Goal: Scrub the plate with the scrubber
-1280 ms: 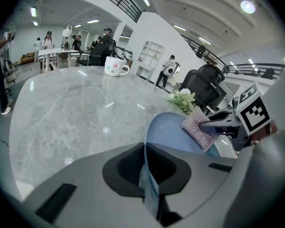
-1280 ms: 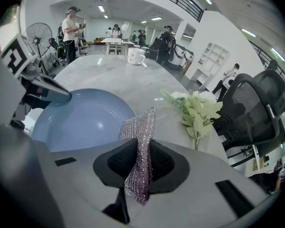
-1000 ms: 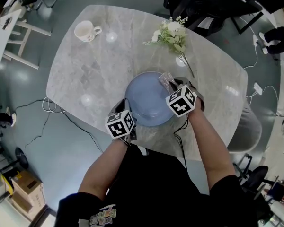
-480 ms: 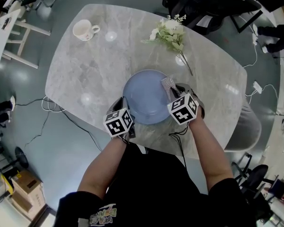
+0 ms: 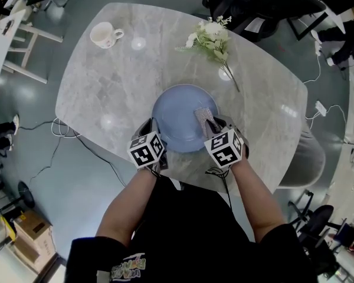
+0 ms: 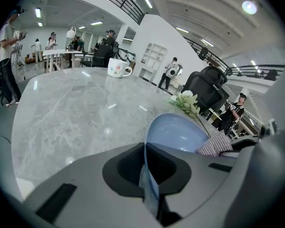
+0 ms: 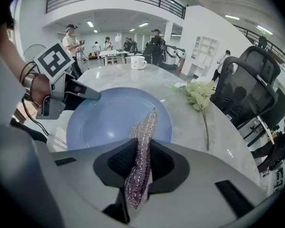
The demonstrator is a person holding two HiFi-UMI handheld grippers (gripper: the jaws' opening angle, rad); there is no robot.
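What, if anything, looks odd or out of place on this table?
Only the white flower sprig: it lies flat on the table beyond the plate, with no vase. Nothing looks spilled or broken.

Plate (image 5: 174,115): plain pale blue. Scrubber (image 7: 143,139): glittery silver-mauve mesh. Table (image 5: 106,81): light grey marble with faint veining; mug (image 5: 101,35): white with small coloured spots; flowers (image 5: 211,37): white, green leaves.

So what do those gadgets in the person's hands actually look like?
The left hand-held gripper and right hand-held gripper are grey plastic with dark jaw linings; each carries a white cube printed with black square markers. Thin black cables trail from them. The person wears a black short-sleeved top.
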